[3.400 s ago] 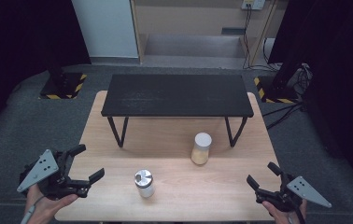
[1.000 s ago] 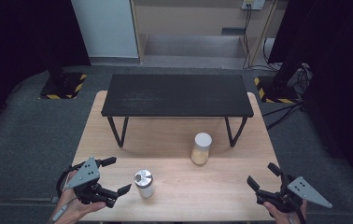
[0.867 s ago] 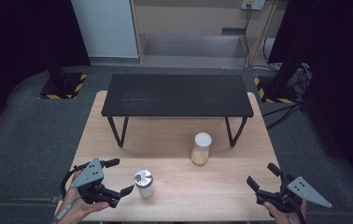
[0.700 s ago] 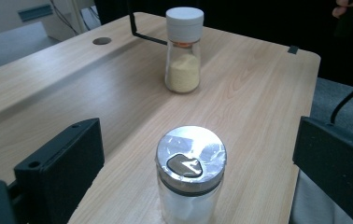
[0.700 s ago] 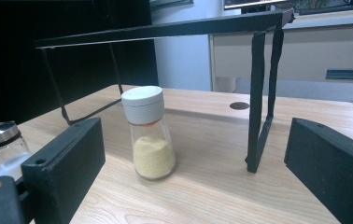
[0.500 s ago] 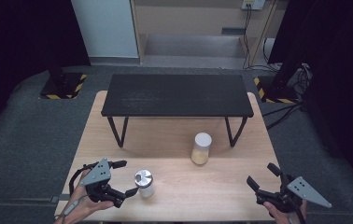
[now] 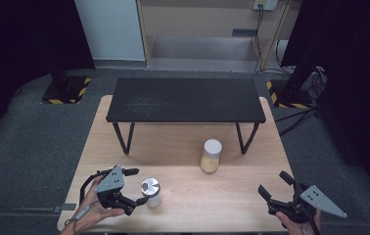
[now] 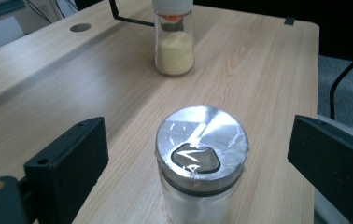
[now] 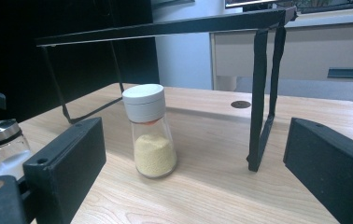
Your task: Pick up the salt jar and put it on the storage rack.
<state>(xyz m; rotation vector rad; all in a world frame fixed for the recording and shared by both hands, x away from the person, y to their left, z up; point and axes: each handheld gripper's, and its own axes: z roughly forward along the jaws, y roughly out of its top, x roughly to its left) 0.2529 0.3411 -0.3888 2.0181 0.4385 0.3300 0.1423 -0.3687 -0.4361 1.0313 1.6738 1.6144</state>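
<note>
Two jars on one wooden desk (image 7: 251,196), two tools, one black rack (image 7: 185,99) standing across the far half of the desk in the upper centre of the high view. Metal-lidded jar (image 7: 150,192) at lower left of the high view, upright, clear film over its lid, white contents. White-capped jar (image 7: 211,155) right of centre, upright, about a third full of yellow powder, just in front of the rack's right leg. Jars well apart from each other. Left tool (image 7: 133,188) at lower left, held in a hand (image 7: 92,205), spread wide with one jaw on either side of the metal-lidded jar, neither jaw touching it; in the left gripper view the jar (image 8: 201,158) sitting low centre between the two black jaws, with the white-capped jar (image 8: 173,39) at top centre. Right tool (image 7: 275,185) at lower right, also spread wide, gripping nothing, white-capped jar (image 9: 149,130) between its jaws in the right gripper view but farther off.
</note>
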